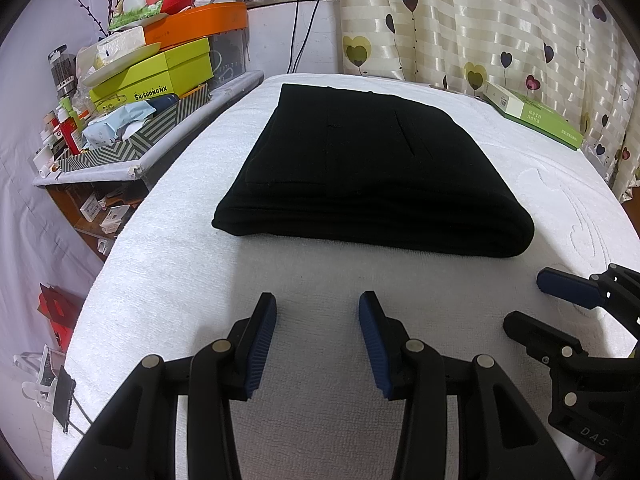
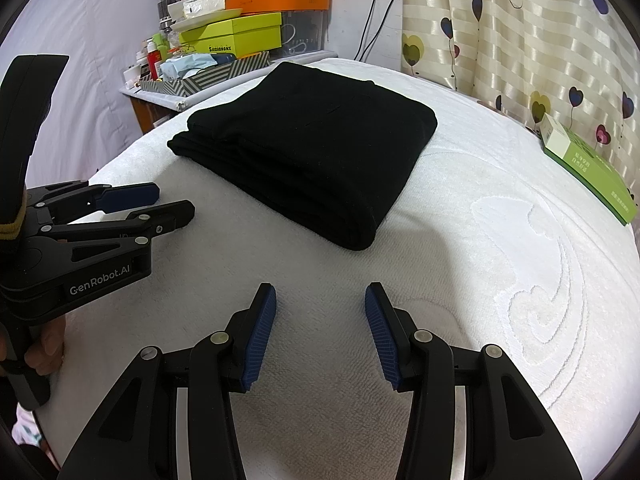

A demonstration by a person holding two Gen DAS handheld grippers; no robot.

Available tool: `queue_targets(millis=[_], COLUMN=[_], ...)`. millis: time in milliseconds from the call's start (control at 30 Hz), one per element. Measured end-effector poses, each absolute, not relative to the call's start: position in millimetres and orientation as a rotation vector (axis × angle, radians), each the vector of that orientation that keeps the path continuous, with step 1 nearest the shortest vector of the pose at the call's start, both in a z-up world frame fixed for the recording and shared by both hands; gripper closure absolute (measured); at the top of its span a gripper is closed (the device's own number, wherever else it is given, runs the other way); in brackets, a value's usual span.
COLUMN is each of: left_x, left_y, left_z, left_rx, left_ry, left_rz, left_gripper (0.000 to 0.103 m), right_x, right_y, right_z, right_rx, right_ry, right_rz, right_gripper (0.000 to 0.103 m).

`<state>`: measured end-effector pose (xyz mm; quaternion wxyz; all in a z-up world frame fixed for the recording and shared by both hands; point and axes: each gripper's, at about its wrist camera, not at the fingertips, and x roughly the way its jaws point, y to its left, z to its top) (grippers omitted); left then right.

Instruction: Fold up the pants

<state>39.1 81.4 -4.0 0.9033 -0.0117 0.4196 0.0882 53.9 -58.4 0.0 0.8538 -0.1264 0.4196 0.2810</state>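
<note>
The black pants lie folded into a thick, neat rectangle mid-table on the white towel. Both the left gripper and right gripper are spread, empty. Only the right view shows a hand.

We see bare white towel in front of the folded black pants. A green box sits far right; piled boxes crowd the left.
</note>
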Motion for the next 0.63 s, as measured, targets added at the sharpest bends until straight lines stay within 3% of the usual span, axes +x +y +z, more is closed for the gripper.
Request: queue_targets(millis=[633], left_x=[38.6], left_y=[81.1], left_z=[-4.0], left_rx=[-0.018], left_ry=[0.867], left_rz=[0.185], left_gripper=[0.057], right_x=[54.5], right_y=[-58.5], right_z=[-0.6], right_rx=[-0.272], right_ry=[0.881], right_rz=[0.587], right_gripper=[0.055])
